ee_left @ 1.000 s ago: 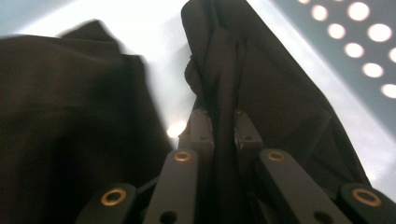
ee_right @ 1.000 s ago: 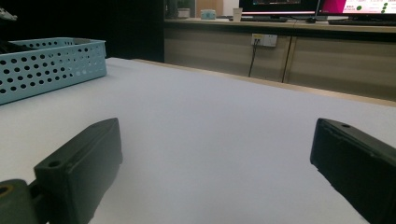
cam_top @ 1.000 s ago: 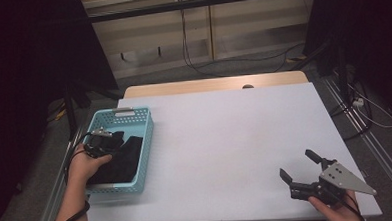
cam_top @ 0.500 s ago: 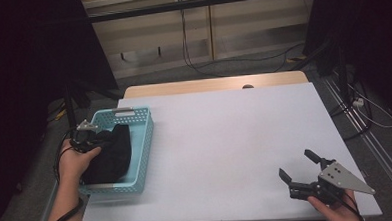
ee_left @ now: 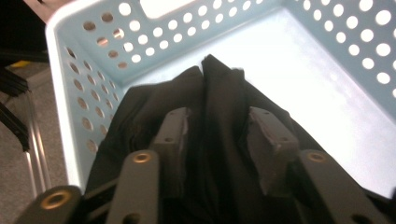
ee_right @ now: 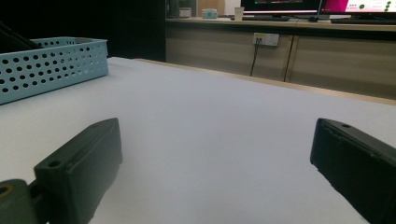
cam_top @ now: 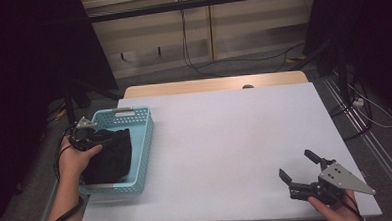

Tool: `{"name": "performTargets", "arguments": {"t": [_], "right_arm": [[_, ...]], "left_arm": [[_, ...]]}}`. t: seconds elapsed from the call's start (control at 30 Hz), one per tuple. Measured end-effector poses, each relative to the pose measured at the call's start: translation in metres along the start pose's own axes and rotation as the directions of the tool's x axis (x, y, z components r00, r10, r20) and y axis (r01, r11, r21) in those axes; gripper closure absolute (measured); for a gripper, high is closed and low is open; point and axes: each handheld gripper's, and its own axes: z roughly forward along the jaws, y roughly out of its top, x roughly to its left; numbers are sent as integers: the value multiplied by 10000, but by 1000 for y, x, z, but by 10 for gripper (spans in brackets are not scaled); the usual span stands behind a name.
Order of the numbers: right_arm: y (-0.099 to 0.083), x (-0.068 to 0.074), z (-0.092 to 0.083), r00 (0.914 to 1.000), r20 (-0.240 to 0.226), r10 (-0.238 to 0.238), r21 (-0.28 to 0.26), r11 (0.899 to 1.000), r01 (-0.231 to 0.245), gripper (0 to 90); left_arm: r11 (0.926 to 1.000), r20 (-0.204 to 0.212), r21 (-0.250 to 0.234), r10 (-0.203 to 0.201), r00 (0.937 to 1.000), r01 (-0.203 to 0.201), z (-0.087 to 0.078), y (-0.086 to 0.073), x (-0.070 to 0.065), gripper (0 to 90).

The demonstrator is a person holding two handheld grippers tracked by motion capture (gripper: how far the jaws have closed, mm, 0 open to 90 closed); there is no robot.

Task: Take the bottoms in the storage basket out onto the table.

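Black cloth (ee_left: 219,107) between left tool (ee_left: 219,135) pads

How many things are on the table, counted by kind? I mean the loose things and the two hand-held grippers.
Basket, light blue: 1
Black cloth, in the basket: 1
Grippers, left gripper and right gripper: 2
Total: 4

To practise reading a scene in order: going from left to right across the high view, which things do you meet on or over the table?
Left gripper → black cloth → blue basket → bare table → right gripper
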Motion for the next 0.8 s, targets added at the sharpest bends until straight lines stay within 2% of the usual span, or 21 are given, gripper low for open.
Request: {"name": "performTargets", "arguments": {"t": [0.1,0.17,0.2,0.23,0.33,0.43,0.5,0.57,0.67,0.7,0.8], "right_arm": [[0,0,0,10000,-9,34,-16,10000,-34,11],[0,1,0,10000,-9,34,-11,10000,-35,11],[0,1,0,10000,-36,-7,-7,10000,7,11],[0,1,0,10000,-44,-18,-2,10000,18,11],[0,2,0,10000,-70,5,8,10000,-5,11],[0,2,0,10000,-74,4,12,10000,-4,11],[0,1,0,10000,-61,-4,16,10000,4,11],[0,1,0,10000,-56,-13,21,10000,13,11],[0,1,1,10000,-91,-19,15,10000,19,11],[0,2,1,9999,-101,-10,17,10000,10,11],[0,2,1,9999,-132,-51,21,10000,51,11]], "left_arm": [[9997,-356,-237,-120,9993,112,-3,3,0,390],[9995,-347,-310,-119,9993,108,-3,4,1,336],[9996,-461,-293,10,9989,-23,-3,4,2,308],[9994,-622,-335,-35,9981,14,-2,3,1,275],[9976,-654,-553,-448,9969,412,-1,2,3,199],[9964,-675,-679,-558,9962,512,-3,3,5,176],[9942,-815,-928,-612,9948,536,-6,5,5,159],[9937,-901,-863,-796,9927,719,-7,7,6,125],[9929,-793,-721,-1002,9918,945,-6,5,6,121],[9934,-680,-631,-1003,9926,961,-5,4,6,132],[9952,-748,-468,-890,9932,857,-2,1,4,172]]}}
